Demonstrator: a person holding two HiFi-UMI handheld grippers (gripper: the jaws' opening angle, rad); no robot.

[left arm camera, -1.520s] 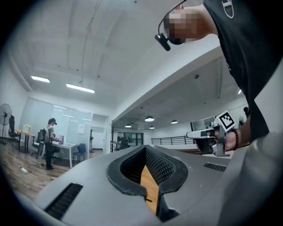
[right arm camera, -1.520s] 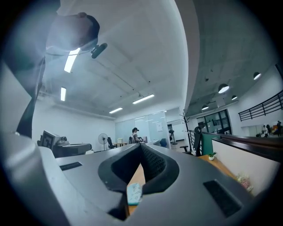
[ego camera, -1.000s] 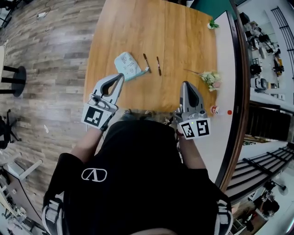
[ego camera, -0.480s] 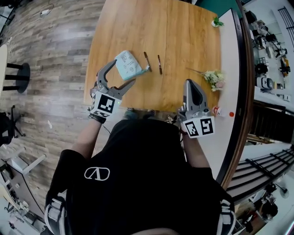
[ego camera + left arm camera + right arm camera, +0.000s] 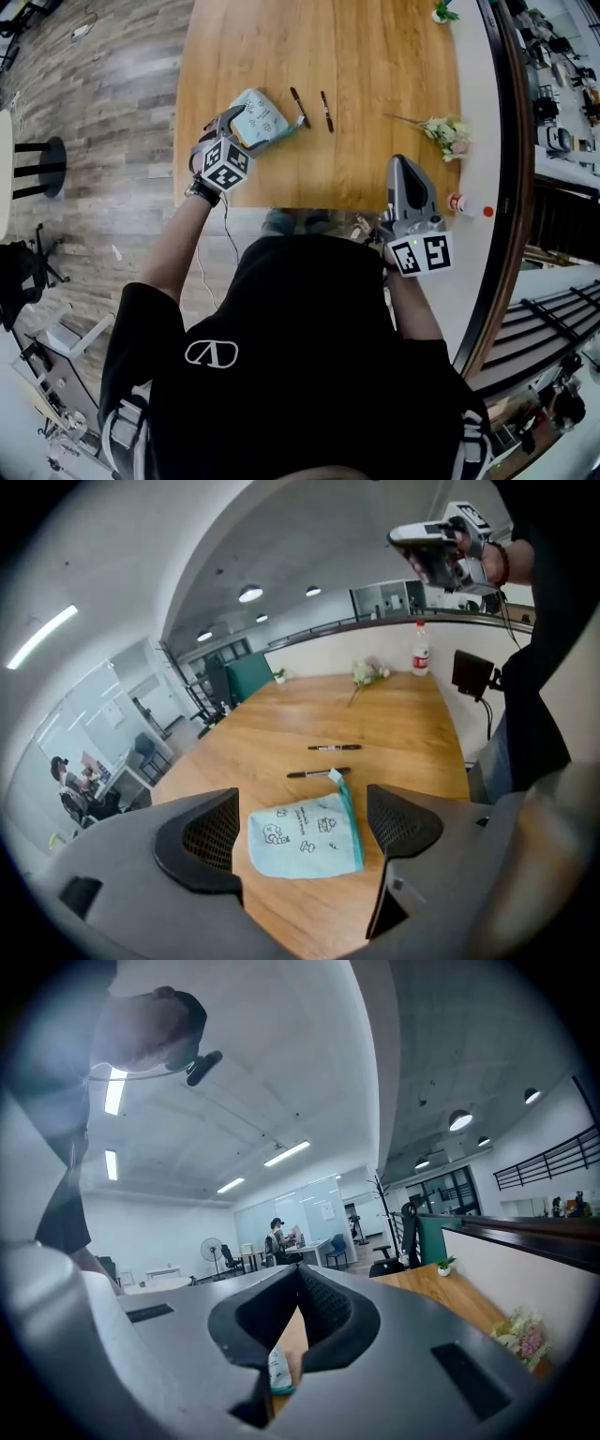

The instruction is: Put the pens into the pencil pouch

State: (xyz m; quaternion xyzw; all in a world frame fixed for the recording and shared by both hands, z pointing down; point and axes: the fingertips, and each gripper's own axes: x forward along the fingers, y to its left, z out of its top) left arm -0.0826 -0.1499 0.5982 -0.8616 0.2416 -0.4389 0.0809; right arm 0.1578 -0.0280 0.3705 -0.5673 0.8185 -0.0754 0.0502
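Head view, two pens [image 5: 299,107] [image 5: 326,111], one pencil pouch [image 5: 262,117], one wooden table [image 5: 375,56]

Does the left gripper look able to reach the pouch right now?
Probably yes. The left gripper has just been opening its jaws and they stand wide apart, with the pouch flat on the table straight ahead. Nothing lies in the way; the nearer pen sits beyond it.

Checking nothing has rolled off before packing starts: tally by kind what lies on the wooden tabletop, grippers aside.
Pencil pouch: 1
Pens: 2, one by the pouch, one further right
Flower bunch: 1
Small potted plant: 1
Total: 5
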